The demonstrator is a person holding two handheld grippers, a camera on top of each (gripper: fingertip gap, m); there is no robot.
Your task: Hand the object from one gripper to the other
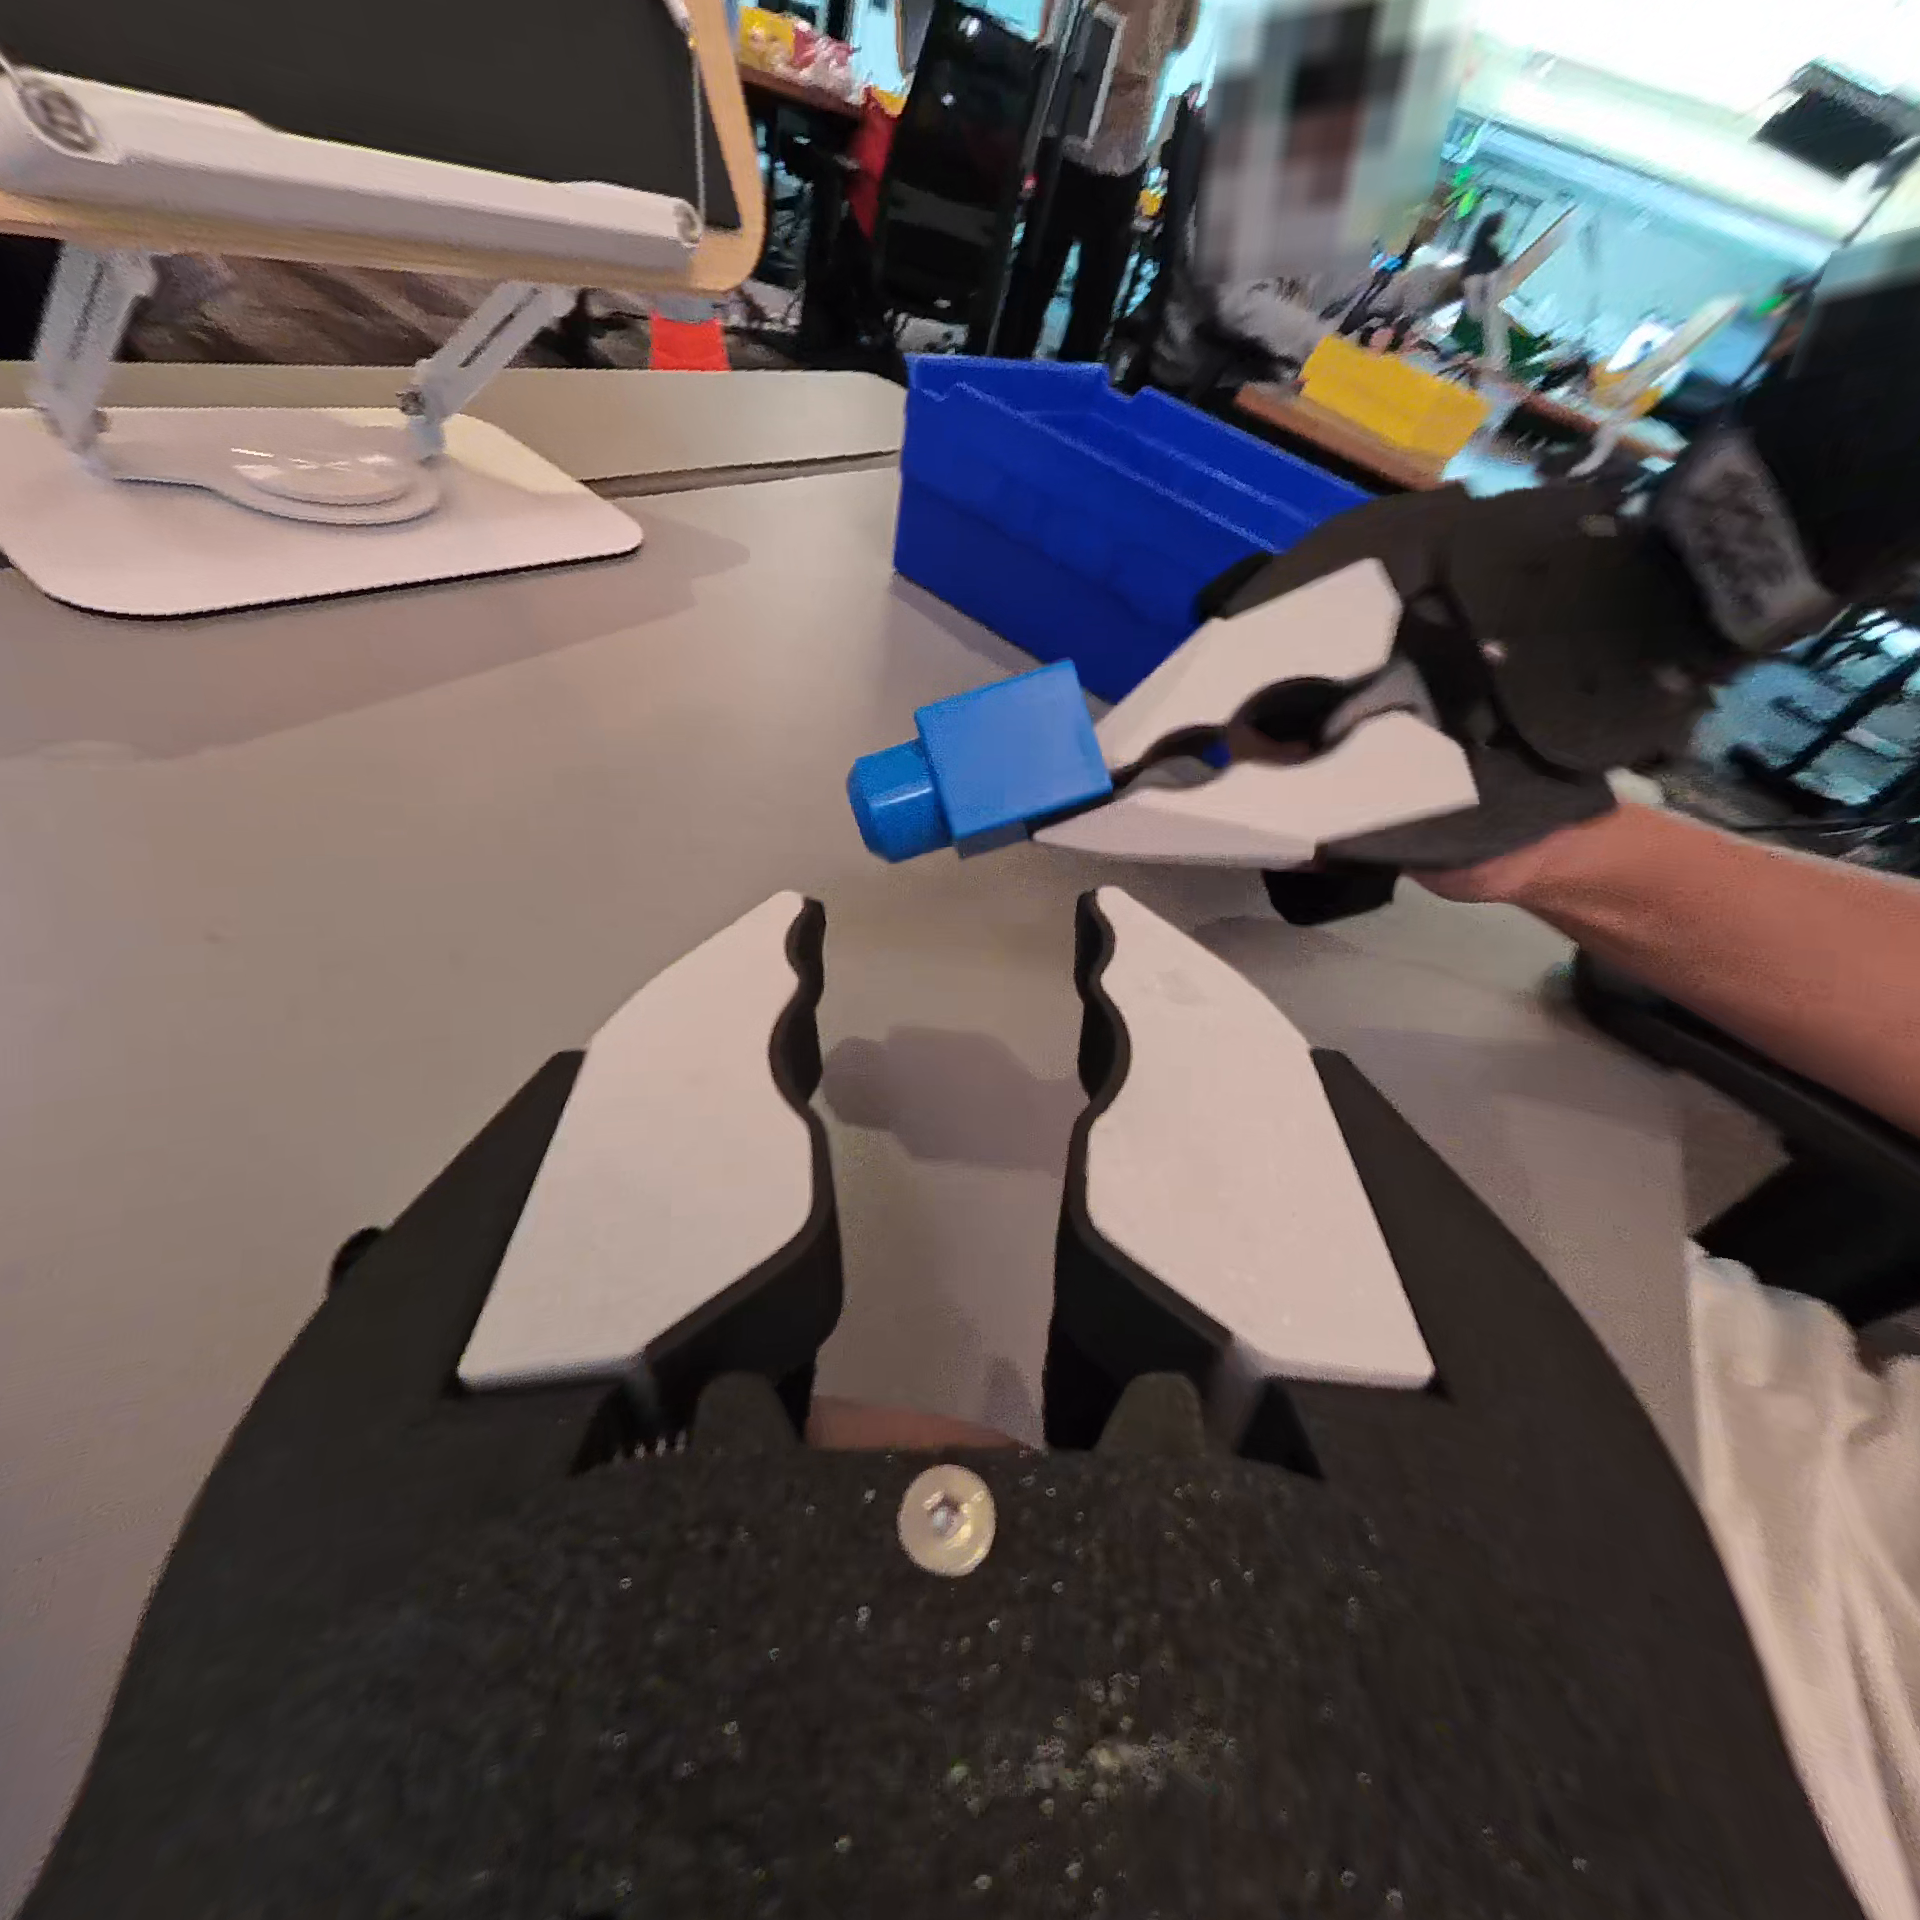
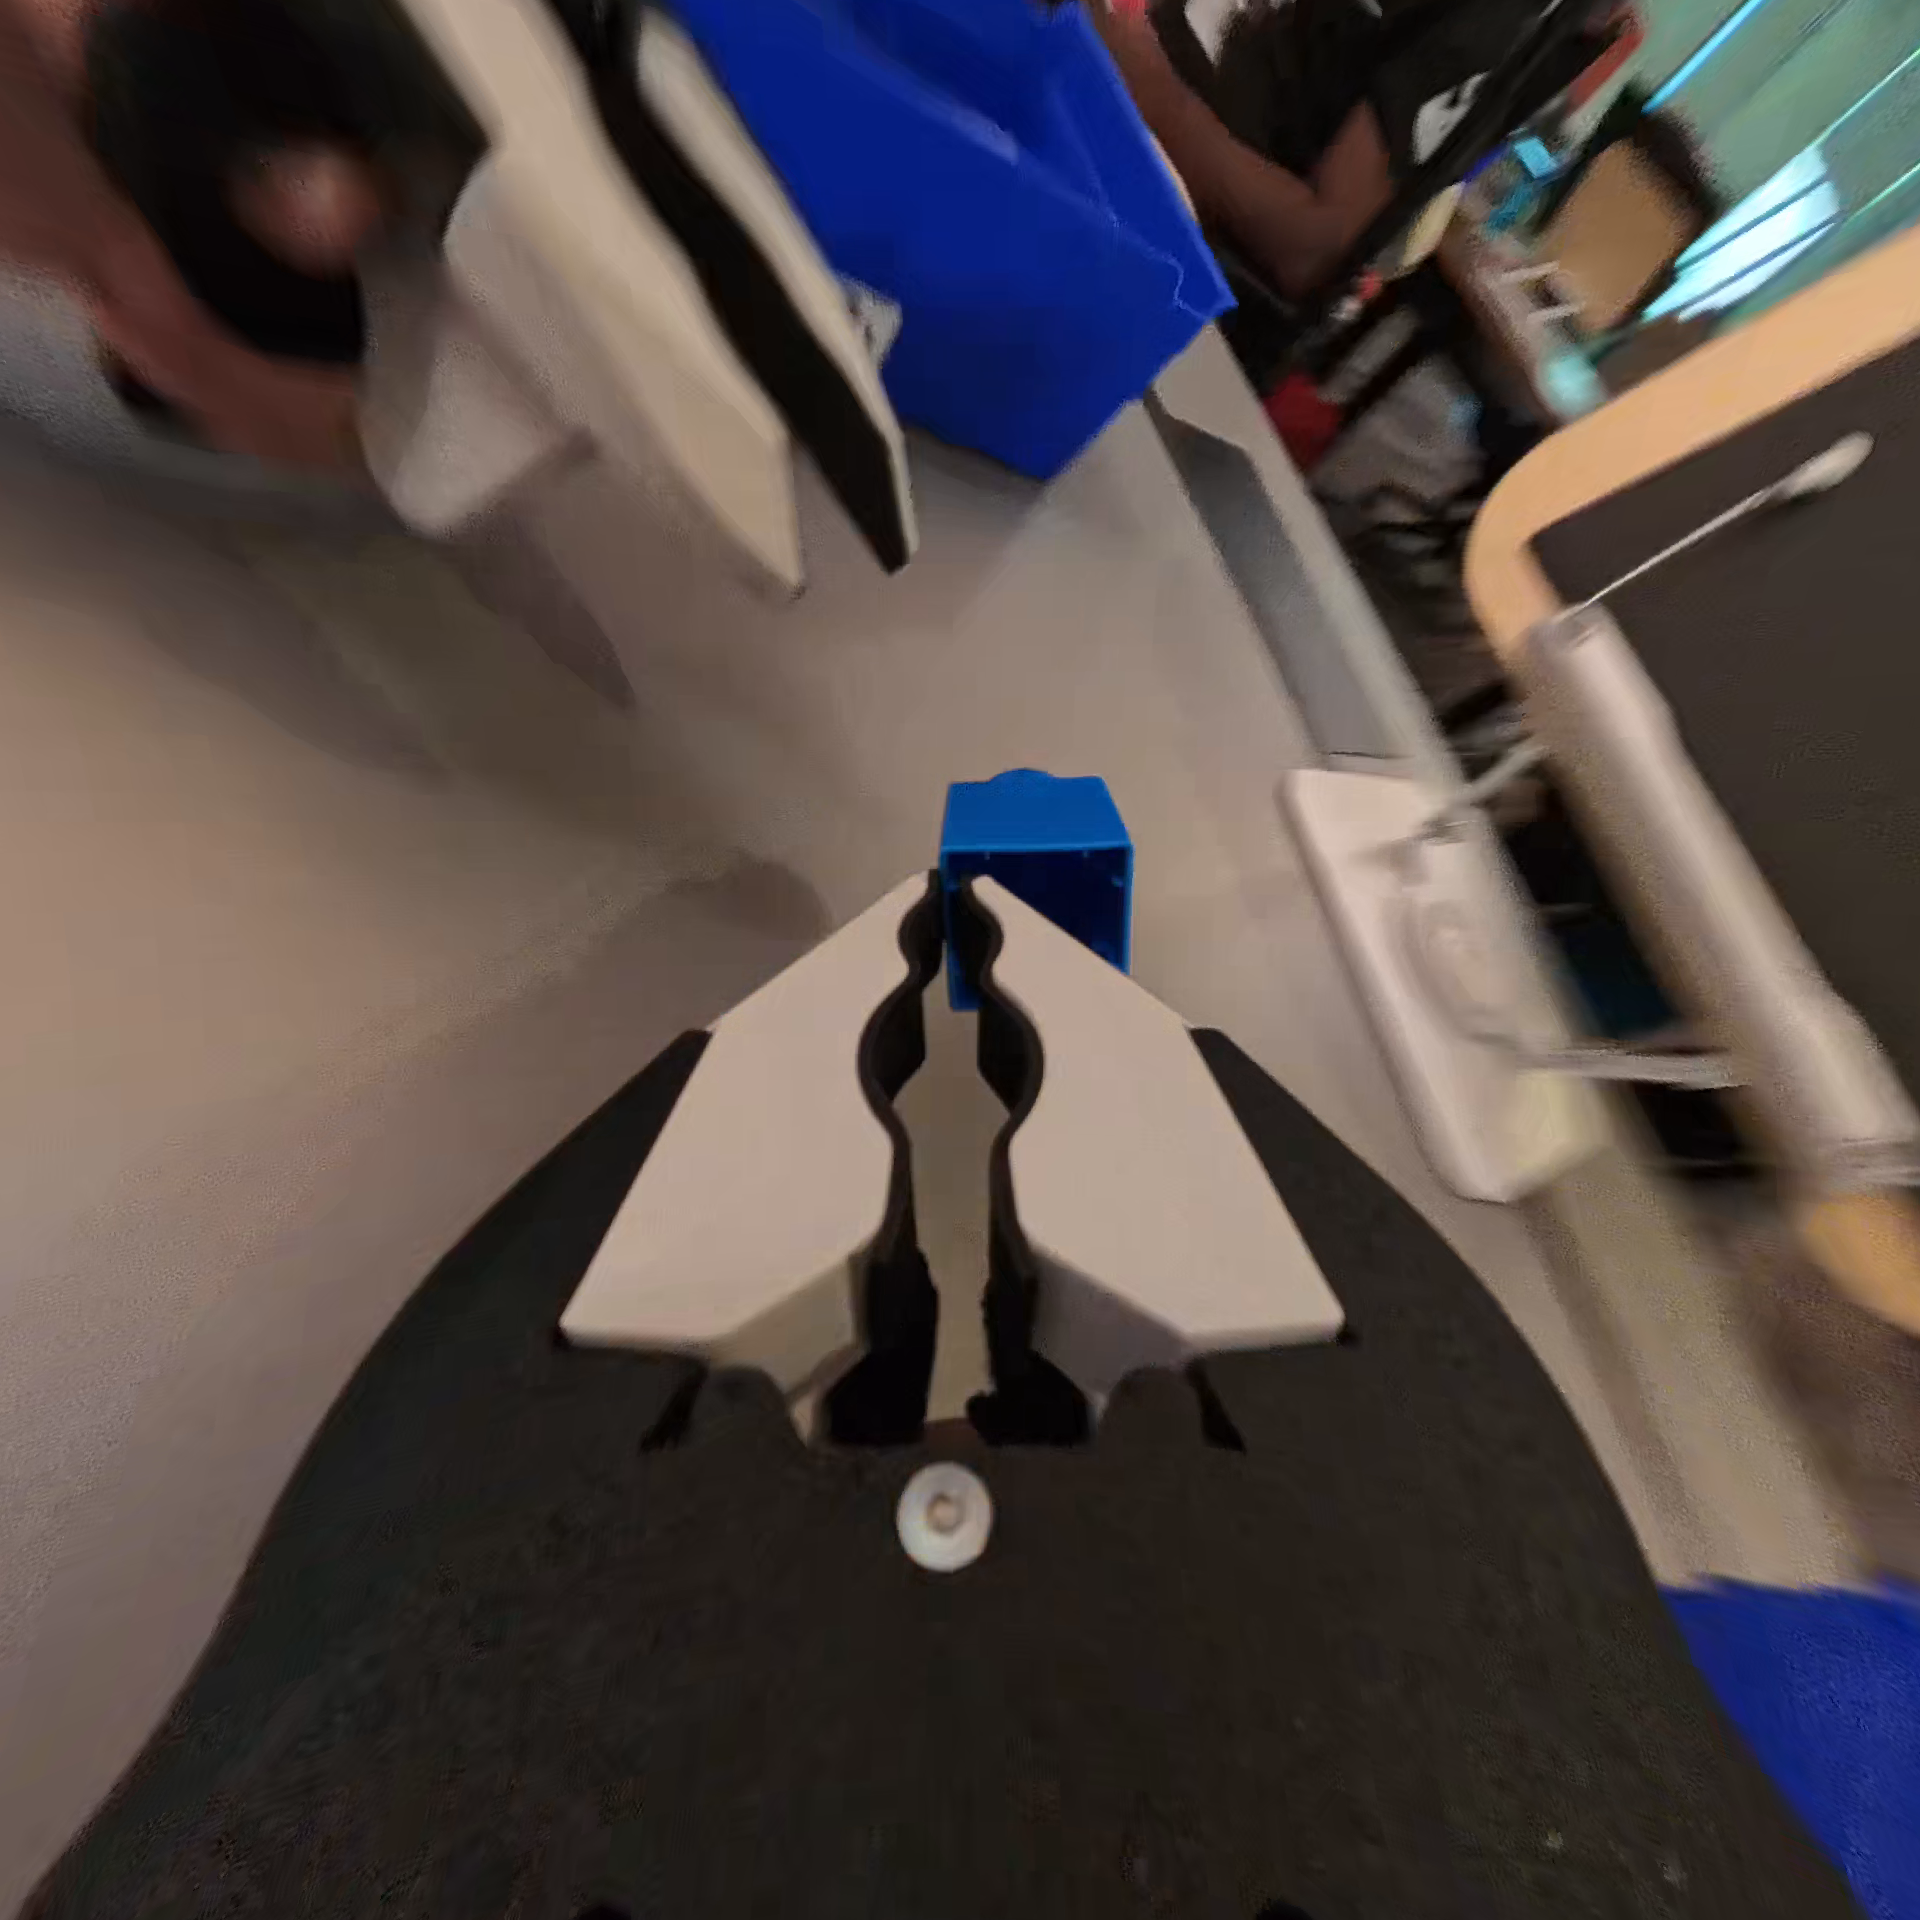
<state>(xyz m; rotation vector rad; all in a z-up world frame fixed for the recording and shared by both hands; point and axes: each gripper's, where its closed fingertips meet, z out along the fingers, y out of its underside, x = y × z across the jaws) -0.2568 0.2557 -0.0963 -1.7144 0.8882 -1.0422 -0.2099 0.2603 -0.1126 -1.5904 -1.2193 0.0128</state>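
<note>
Bright diffuse indoor light, soft shadows, fisheye edges, blurred right view.

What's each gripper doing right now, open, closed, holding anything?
Left gripper: open, empty, held above the table.
Right gripper: shut on the blue toy block, pinching one wall of its hollow end.

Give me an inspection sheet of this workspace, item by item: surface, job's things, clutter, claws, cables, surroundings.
Surface: grey table, bare below the claws.
Job's things: blue block with a round stud, held off the table by one wall, stud pointing away from the holder.
Clutter: blue bin; white stand carrying a tilted board.
Claws: right claw shut on the block; left claw open, empty, just short of the block.
Cables: nothing seen.
Surroundings: blurred workshop, people standing, yellow crate.
</note>
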